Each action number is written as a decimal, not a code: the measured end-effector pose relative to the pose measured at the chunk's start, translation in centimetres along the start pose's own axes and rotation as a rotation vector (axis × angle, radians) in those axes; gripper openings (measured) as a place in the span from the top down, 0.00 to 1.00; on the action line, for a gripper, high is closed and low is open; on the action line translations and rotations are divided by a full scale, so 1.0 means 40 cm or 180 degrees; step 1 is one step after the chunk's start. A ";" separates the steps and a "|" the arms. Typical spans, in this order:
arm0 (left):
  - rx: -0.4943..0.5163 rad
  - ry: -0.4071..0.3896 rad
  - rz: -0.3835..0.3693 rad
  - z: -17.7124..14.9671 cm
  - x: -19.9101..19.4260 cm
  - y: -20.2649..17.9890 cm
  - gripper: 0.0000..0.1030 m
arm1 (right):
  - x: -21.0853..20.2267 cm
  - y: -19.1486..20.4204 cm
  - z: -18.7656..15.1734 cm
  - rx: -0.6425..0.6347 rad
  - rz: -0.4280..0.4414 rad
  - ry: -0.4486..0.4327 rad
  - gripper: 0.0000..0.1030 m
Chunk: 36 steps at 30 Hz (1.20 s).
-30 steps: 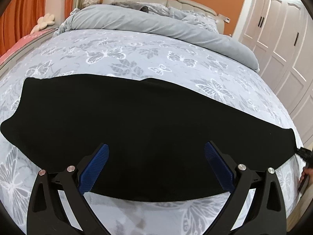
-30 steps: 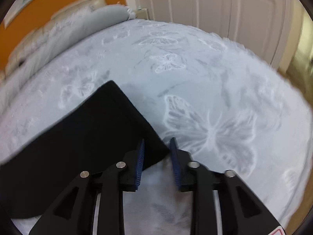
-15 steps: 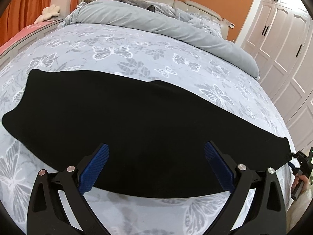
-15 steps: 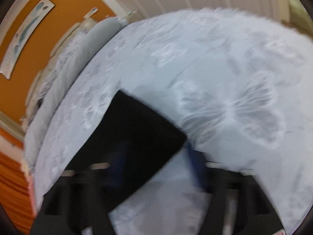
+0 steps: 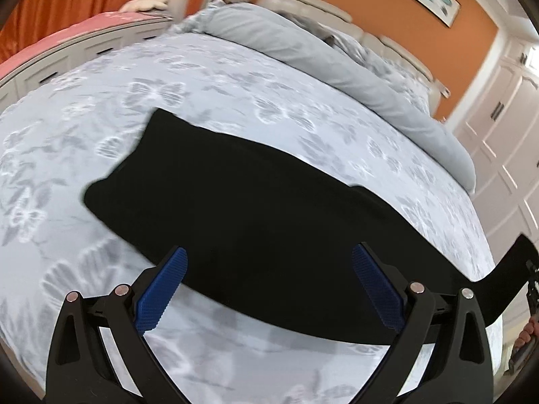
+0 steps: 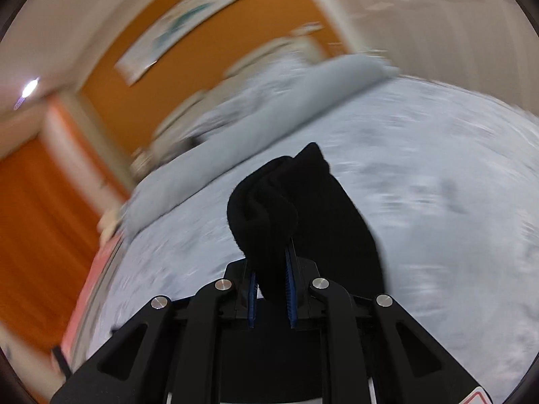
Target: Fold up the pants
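Observation:
The black pants lie stretched across the butterfly-print bed, folded lengthwise. My left gripper is open and empty, hovering over the pants' near edge. My right gripper is shut on the pants' leg end, which bunches up above its blue pads and is lifted off the bed. In the left wrist view that lifted end rises at the far right, beside the right gripper.
A rolled grey duvet and pillows lie along the headboard. White wardrobe doors stand to the right. A pink-topped bench runs along the bed's left side, with orange curtains behind.
My right gripper closed on the pants' leg end and lifted it off the bed, swinging toward the headboard. My left gripper shifted right and tilted; it stays open.

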<state>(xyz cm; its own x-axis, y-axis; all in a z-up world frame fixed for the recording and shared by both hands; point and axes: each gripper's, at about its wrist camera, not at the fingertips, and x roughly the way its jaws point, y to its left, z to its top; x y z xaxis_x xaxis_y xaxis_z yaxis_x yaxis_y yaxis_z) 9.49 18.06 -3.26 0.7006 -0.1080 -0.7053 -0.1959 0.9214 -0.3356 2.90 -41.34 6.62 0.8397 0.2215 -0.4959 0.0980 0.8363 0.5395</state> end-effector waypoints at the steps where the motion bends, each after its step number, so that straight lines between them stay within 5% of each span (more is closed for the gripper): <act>1: -0.0024 -0.0026 0.0008 0.004 -0.011 0.017 0.06 | 0.028 0.075 -0.020 -0.0163 0.0123 0.0071 0.87; 10: -0.0166 -0.0248 0.0248 0.038 -0.086 0.179 0.06 | 0.279 0.480 -0.298 -0.1234 0.0516 0.0948 0.87; 17: -0.0484 -0.0166 0.0232 0.052 -0.104 0.308 0.06 | 0.460 0.551 -0.553 -0.1848 0.0213 0.1870 0.79; 20: -0.0461 -0.0130 0.0219 0.050 -0.110 0.323 0.06 | 0.422 0.576 -0.552 -0.2035 0.0248 0.1777 0.50; 23: -0.0499 -0.0038 0.0181 0.049 -0.095 0.332 0.05 | 0.326 0.578 -0.493 -0.1878 0.0405 0.1444 0.34; 29: -0.1019 0.0401 -0.0062 0.037 -0.006 0.373 0.05 | 0.290 0.513 -0.473 -0.1678 0.0088 0.1340 0.32; 36: -0.1356 0.0384 -0.0021 0.027 0.008 0.373 0.05 | 0.267 0.375 -0.362 -0.1494 -0.0602 0.1099 0.32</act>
<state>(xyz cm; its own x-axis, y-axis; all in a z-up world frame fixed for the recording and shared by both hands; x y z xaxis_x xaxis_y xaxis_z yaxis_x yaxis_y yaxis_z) 7.55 32.19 -7.81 0.6227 -0.1794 -0.7617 -0.4748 0.6871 -0.5500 5.60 -19.19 -0.43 0.6013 0.1319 -0.7881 -0.0834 0.9913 0.1022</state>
